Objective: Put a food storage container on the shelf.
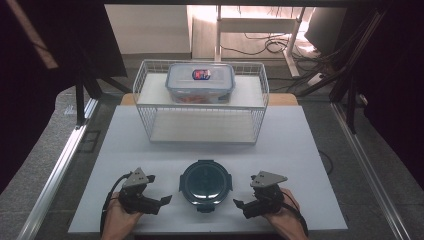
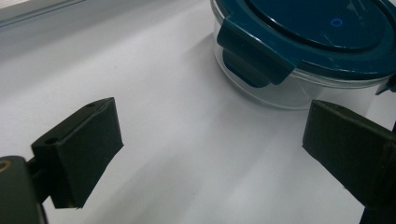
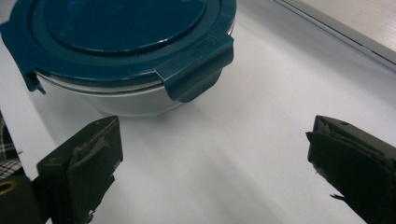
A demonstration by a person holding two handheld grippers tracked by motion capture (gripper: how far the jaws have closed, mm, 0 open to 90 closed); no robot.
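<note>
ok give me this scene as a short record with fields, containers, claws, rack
round container: glass bowl with dark teal clip lid, near edge of the white table, between the two claws
left claw: open, nothing between the jaws, beside the bowl, not touching
right claw: open, nothing between the jaws, beside the bowl, not touching
wire rack: at the far side of the table
rectangular container: lidded, on the rack's upper shelf

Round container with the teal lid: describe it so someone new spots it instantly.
Start at the white table, near edge. The round container sits there between the left hand-held gripper and the right hand-held gripper, both open. Unlike the rectangular container up in the wire basket, it is round, clear-walled, with a dark teal clip-on lid.
</note>
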